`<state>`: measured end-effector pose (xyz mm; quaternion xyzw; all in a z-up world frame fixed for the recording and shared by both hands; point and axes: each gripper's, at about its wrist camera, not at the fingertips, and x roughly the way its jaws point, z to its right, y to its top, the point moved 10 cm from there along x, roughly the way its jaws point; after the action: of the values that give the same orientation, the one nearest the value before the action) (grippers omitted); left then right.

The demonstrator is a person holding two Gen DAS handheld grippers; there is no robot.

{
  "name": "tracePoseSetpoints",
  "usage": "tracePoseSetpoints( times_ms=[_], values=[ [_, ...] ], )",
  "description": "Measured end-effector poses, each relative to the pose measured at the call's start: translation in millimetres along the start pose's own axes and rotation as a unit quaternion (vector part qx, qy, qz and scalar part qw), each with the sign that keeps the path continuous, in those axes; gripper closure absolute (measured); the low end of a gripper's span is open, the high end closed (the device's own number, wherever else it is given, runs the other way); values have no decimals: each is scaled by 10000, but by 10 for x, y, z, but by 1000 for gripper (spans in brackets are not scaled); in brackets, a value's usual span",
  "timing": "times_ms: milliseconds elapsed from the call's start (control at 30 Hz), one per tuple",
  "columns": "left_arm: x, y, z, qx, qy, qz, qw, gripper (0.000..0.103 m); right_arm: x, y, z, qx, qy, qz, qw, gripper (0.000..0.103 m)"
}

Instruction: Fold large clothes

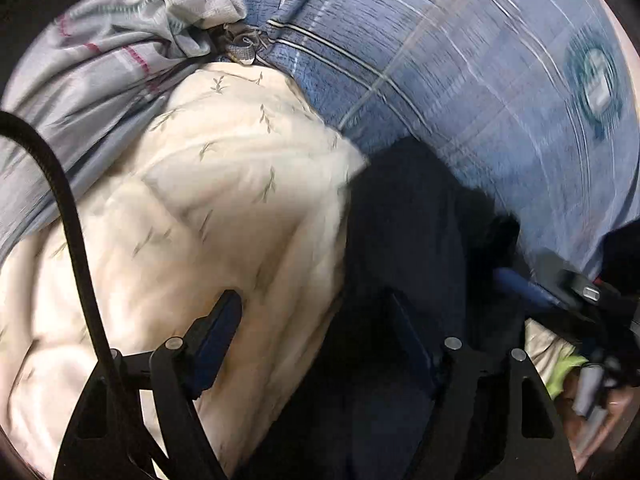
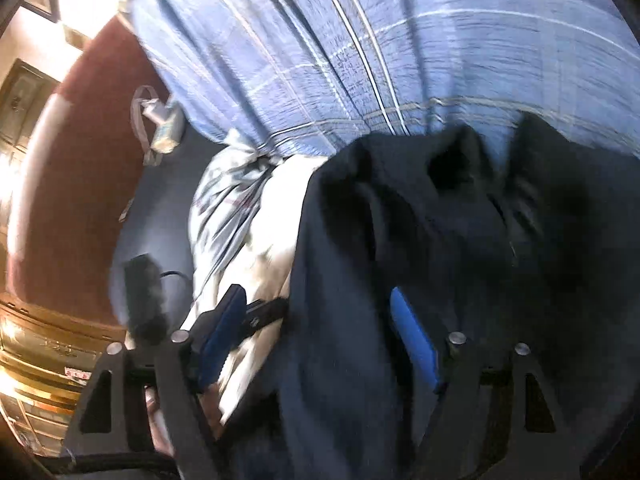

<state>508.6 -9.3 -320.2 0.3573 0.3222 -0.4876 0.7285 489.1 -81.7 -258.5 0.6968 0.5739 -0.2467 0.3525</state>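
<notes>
- We're looking at the dark navy garment, heaped in soft folds on the bed; in the right wrist view it fills the middle and right of the picture, its far edge lying over the blue plaid bedcover.
- In the left wrist view the same navy cloth sits low and to the right of centre, a dark mass butting against a cream quilt with small leaf sprigs.
- Our right gripper hangs over the garment with its fingers spread wide; the blue pad of one finger is above the navy cloth, the other finger is out over the pale bedding beside it. Nothing is pinched between them.
- Our left gripper is likewise spread: one finger over the cream quilt, the other over the dark cloth, with the garment's edge running between them and no pad pressing on it.
- A black cable loops across the left of that view, over the quilt.
- Beyond the quilt we see a bunched grey sheet with a pink line, and past that the plaid cover again.
- At the right edge of the left wrist view, a hand with a lime-yellow cuff and the other gripper's body are just visible, blurred.
- In the right wrist view, off to the left, there's a dark red wall, golden wooden furniture and a small black device with a cord on the bed.
- Both pictures are smeared by motion, so fine detail of the garment escapes us.
</notes>
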Motion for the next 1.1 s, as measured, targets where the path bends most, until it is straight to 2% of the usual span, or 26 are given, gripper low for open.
tracePoseSetpoints(
  times_ms=[67, 133, 200, 233, 267, 333, 467, 500, 567, 633, 767, 800, 867, 967, 1000, 1033, 1067, 1100],
  values=[
    [136, 110, -77, -469, -237, -228, 9984, 41, 272, 211, 44, 144, 9, -143, 9998, 35],
    [233, 156, -97, -575, -314, -350, 9972, 46, 541, 293, 98, 304, 6, -352, 9989, 42],
    [285, 218, -73, -534, -287, -319, 9976, 50, 785, 278, 171, 480, 21, -603, 9970, 57],
    [308, 246, -45, -458, -249, -294, 9982, 50, 849, 243, 157, 522, 166, -630, 9965, 67],
    [341, 282, -4, -365, -222, -270, 9987, 57, 880, 228, 140, 487, 220, -645, 9965, 77],
    [393, 330, 50, -286, -208, -298, 9989, 68, 857, 228, 158, 427, 55, -585, 9974, 96],
    [433, 337, 155, -422, -574, -404, 9966, 66, 521, 354, -2, 191, 285, -257, 9991, 101],
    [418, 337, 191, -391, -646, -428, 9962, 65, 492, 399, 12, 172, 204, -209, 9994, 101],
    [359, 326, 243, -365, -719, -426, 9958, 52, 386, 470, 86, 178, -1, -92, 9998, 102],
    [344, 324, 288, -353, -753, -387, 9958, 44, 333, 523, 221, 263, -242, 12, 9994, 102],
    [421, 248, 387, -193, -715, -498, 9960, 44, 386, 508, 562, 445, -638, -63, 9969, 102],
    [495, 240, 454, -144, -684, -470, 9964, 44, 374, 510, 596, 500, -598, -26, 9970, 102],
    [545, 205, 501, -10, -495, -426, 9979, 54, 354, 512, 611, 524, -485, 13, 9974, 102],
    [638, 146, 621, 34, -683, -542, 9962, 65, 329, 523, 629, 462, -552, 66, 9974, 102],
    [653, 148, 684, 141, -664, -497, 9965, 69, 358, 510, 658, 405, -773, 4, 9962, 102],
    [637, 153, 680, 209, -634, -462, 9967, 80, 374, 510, 671, 368, -847, -11, 9957, 102],
    [625, 165, 686, 305, -504, -380, 9975, 96, 376, 524, 649, 379, -811, 34, 9960, 102],
    [613, 176, 705, 399, -379, -300, 9980, 101, 345, 545, 643, 376, -796, 138, 9960, 102]
  ],
)
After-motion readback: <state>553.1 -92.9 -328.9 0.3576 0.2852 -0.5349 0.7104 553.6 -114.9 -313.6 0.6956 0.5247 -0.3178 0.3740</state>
